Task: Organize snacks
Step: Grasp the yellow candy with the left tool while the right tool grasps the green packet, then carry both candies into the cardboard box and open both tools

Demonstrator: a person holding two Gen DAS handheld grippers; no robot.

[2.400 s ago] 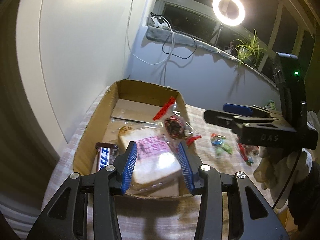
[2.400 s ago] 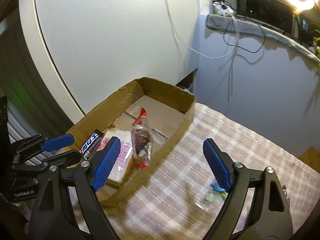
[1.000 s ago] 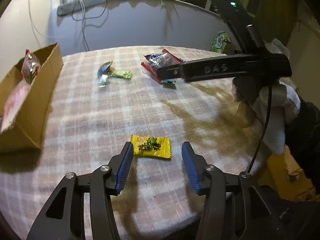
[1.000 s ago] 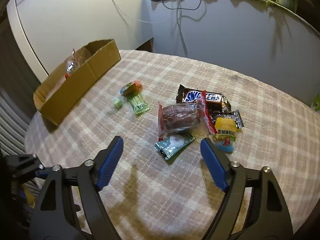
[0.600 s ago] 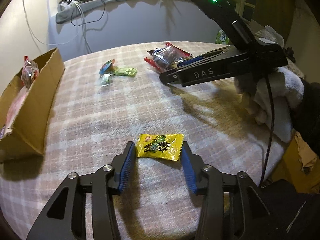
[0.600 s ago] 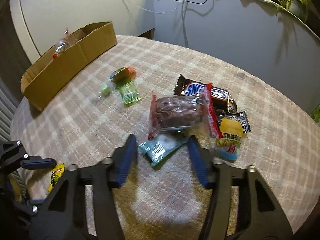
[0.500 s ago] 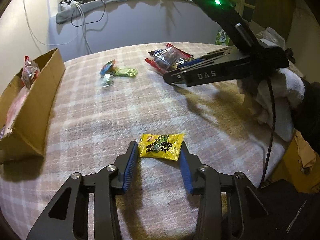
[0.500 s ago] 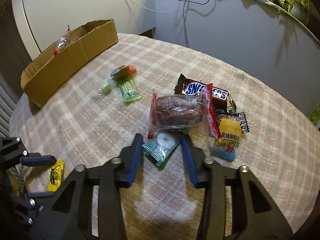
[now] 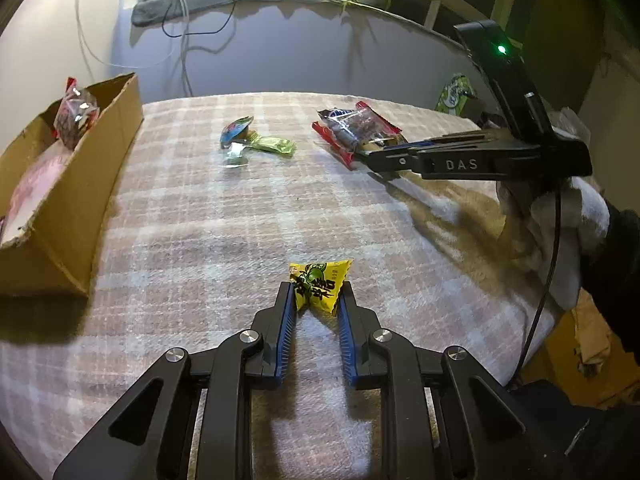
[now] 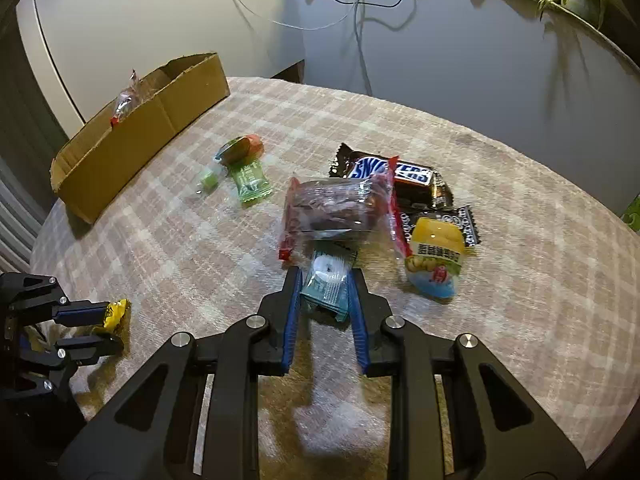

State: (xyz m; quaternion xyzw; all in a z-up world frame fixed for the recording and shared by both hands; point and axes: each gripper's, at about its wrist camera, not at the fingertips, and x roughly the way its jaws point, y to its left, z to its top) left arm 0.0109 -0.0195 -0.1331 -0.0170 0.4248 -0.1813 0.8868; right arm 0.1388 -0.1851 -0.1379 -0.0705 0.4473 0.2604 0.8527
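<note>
left claw (image 9: 316, 294): pinched closed, tilted down | right claw (image 10: 325, 280): pinched closed, tilted down

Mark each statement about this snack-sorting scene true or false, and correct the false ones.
1. The left hand-held gripper is shut on a yellow candy packet. True.
2. The right hand-held gripper is shut on the Snickers bar. False: it is shut on a teal packet; the Snickers bar lies further back on the table.
3. The cardboard box is empty. False: a clear, red-edged packet stands up inside it.
4. A green candy lies on the checked tablecloth between the box and the snack pile. True.
5. The tablecloth is plain blue. False: it is a pink-and-white check.
</note>
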